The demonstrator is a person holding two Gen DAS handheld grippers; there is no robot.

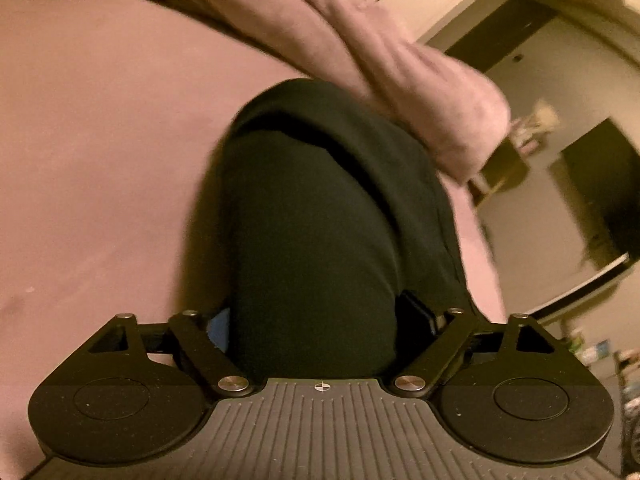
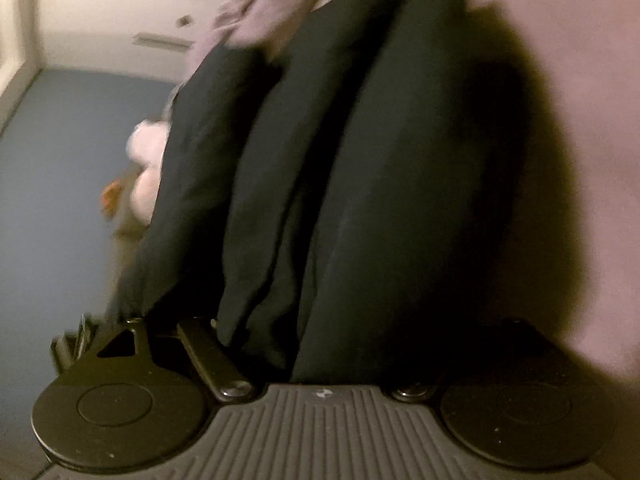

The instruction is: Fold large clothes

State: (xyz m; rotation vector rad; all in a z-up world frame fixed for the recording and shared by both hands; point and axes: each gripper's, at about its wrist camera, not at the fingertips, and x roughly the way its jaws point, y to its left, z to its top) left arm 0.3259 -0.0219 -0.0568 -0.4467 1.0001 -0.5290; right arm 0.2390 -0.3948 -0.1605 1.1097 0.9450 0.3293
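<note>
On the bed (image 1: 100, 152), against its pink sheet, lies the dark garment (image 1: 320, 220): a long black cloth running away from both cameras, one end bunched right at the left tongs (image 1: 320, 328), the far end tucked near the rumpled pink blanket (image 1: 400, 80) beyond it. Left tongs: jaws stand wide, cloth fills the gap, but whether the pads actually press on it I cannot tell, since the fabric hides the tips. Right tongs (image 2: 320, 344): same story, the garment (image 2: 360, 180) falls in three thick pleats over the mouth, tips buried, grip unclear. Left of the garment in the right wrist view, blue floor (image 2: 60, 180) and a pale soft toy (image 2: 146, 160) (blurred, so don't trust detail). Judgement: step in hand is gathering the near end of the garment for a fold. To do it well, get each tongs onto a single clean edge, not a wad of pleats, keep both at even height, pull the cloth taut between them, then carry the near end over toward the blanket side and lay it flat so the edges line up. Watch for layers slipping out of a loose pinch.
</note>
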